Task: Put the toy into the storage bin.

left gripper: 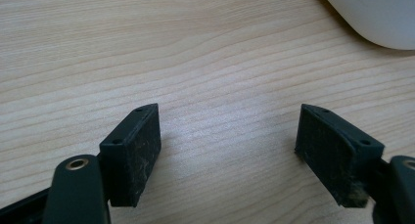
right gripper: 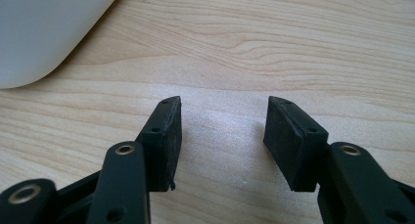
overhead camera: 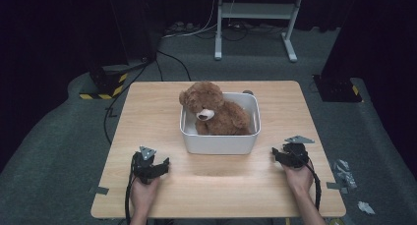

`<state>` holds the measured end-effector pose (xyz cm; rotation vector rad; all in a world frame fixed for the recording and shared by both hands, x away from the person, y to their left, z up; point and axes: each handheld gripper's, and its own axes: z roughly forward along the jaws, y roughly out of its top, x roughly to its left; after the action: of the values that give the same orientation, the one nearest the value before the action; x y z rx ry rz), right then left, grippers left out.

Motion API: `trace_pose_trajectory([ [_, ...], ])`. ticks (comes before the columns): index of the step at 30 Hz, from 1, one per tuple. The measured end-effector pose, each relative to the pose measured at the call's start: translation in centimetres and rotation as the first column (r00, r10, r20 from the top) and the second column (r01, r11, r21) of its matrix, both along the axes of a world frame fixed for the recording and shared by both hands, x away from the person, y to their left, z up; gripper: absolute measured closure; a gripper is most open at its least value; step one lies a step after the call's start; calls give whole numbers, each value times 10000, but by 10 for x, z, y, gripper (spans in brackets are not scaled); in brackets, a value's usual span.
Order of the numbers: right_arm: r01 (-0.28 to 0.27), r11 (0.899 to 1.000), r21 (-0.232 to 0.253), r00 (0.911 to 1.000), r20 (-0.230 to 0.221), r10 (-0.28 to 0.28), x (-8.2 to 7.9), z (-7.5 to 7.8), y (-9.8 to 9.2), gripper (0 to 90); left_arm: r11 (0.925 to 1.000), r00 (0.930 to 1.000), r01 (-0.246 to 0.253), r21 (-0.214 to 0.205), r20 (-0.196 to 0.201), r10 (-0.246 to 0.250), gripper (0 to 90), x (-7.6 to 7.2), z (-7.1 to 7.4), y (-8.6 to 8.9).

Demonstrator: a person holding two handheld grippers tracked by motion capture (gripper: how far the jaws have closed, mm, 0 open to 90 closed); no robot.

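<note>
1. A brown teddy bear point(overhead camera: 212, 109) sat inside a white bin point(overhead camera: 220, 142) near the middle of the wooden table point(overhead camera: 147, 107), its head leaning over the rim toward ten o'clock and its body filling most of the tub; it looked set there so both tools could come at it from the near side
2. The left gripper point(overhead camera: 156, 167) rested on the tabletop at about seven o'clock from the bin, apart from it, held low in the person's left hand point(overhead camera: 142, 193). In the left gripper view point(left gripper: 227, 150) its jaws stood wide apart with bare wood between them, and a corner of the bin point(left gripper: 377, 18) showed at one o'clock
3. The right gripper point(overhead camera: 281, 155) lay at about four o'clock from the bin, just beside its near right corner, in the right hand point(overhead camera: 299, 175). In the right gripper view point(right gripper: 222, 136) the jaws were parted, somewhat less widely, gripping nothing; the bin wall point(right gripper: 44, 33) curved in at ten o'clock
4. Both tools flanked the bin evenly and pointed inward, which read as a ready stance: nothing was touched yet
5. The soft, bulky bear would likely need a pinch from each side to lift cleanly
</note>
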<state>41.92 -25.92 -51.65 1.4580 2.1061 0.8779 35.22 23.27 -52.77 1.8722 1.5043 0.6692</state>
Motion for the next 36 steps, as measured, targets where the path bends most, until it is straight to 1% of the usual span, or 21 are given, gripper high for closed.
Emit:
trace_pose_trajectory([
  [3,-26,10000,3,10000,-45,26,0,0,0,473,10000,10000,0,-2,-1,0,248,0,0,0],
  [4,9,10000,-30,9999,130,-8,0,-1,1,469,10000,10000,-2,-1,0,2,248,0,0,0],
  [5,48,10000,-1,9999,95,-48,0,-1,2,466,10000,10000,7,9,-7,-7,248,0,0,0],
  [6,-8,9999,-142,9999,167,11,0,-2,2,455,10000,10000,8,10,-5,-8,248,0,0,0],
  [7,40,9999,-97,9995,304,-37,0,-3,2,447,10000,10000,5,5,-2,-5,248,0,0,0],
  [8,37,10000,-56,9995,322,-35,-1,-4,2,437,10000,10000,15,17,-8,-15,248,0,0,0],
  [9,118,9999,16,9985,525,-119,-1,-6,2,436,10000,10000,47,44,-27,-47,248,0,0,0],
  [10,137,9999,-8,9984,540,-137,-1,-6,3,436,10000,10000,50,50,-28,-50,248,0,0,0],
  [12,184,9998,4,9984,533,-184,-1,-6,3,435,10000,10000,55,53,-26,-55,248,0,0,0],
  [13,163,9999,-20,9989,447,-162,-2,-5,3,434,10000,10000,54,54,-27,-54,248,0,0,0],
  [15,182,9998,-23,9987,478,-181,-2,-5,3,432,10000,10000,54,53,-26,-54,248,0,0,0],
  [18,116,9999,-50,9988,476,-113,-2,-5,3,420,10000,10000,46,56,-29,-46,248,0,0,0],
  [19,63,10000,-48,9992,405,-61,-2,-5,3,418,10000,10000,46,54,-33,-46,248,0,0,0],
  [36,34,10000,-66,9991,419,-31,-2,-5,2,416,10000,10000,18,33,-33,-18,248,0,0,0],
])
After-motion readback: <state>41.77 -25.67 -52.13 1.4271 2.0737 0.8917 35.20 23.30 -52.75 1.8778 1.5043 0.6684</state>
